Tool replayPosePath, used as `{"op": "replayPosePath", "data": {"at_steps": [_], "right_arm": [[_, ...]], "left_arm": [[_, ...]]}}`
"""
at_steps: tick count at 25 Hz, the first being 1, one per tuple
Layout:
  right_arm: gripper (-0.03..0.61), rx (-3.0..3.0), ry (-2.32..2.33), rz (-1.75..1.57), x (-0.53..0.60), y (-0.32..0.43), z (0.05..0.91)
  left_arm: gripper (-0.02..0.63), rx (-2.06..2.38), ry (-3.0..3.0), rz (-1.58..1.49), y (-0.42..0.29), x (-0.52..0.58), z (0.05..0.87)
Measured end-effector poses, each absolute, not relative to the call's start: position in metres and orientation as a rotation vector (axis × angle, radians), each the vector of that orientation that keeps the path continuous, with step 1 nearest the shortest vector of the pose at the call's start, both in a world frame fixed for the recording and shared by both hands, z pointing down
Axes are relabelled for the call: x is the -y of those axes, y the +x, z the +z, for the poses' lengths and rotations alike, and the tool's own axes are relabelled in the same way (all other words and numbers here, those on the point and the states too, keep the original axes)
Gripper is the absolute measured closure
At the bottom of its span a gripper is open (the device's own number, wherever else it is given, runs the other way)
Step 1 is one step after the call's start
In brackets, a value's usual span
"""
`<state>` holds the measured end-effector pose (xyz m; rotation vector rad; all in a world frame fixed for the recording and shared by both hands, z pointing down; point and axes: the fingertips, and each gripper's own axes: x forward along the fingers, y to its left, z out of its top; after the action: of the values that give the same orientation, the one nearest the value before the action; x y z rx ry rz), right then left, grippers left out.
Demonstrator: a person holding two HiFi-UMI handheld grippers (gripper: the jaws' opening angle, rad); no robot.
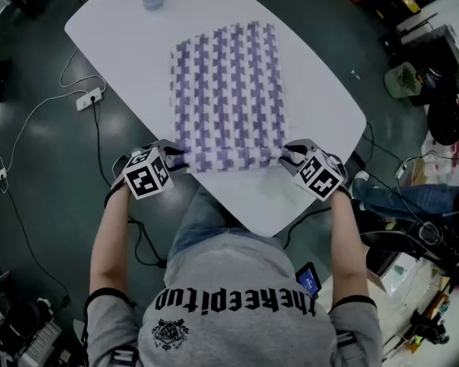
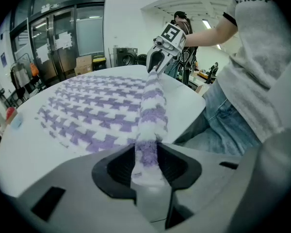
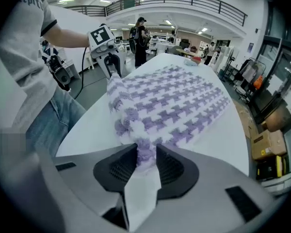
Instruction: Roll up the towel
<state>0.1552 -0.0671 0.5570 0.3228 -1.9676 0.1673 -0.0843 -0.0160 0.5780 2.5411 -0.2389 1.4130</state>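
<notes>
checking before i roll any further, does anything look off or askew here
Nothing spilled or damaged. The towel has its near edge bunched into a lumpy roll, ends in the jaws of the left gripper and right gripper.

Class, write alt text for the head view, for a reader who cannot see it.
A person's left gripper and right gripper each pinch one end of the rolled near edge of a purple-and-white houndstooth towel. The rest lies flat on a white rounded table, seen from above.

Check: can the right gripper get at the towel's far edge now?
Probably not: right gripper grips the towel by its near corner; the far edge lies across the spread cloth.
</notes>
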Motion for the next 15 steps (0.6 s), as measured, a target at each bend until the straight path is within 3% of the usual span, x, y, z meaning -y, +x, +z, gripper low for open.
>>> {"op": "replayPosePath", "data": {"at_steps": [15], "right_arm": [[0.468,1.888,0.414,0.015,0.111,0.149,0.567]], "left_arm": [[0.491,0.380,2.552,1.504,-0.091,0.058,0.579]]}}
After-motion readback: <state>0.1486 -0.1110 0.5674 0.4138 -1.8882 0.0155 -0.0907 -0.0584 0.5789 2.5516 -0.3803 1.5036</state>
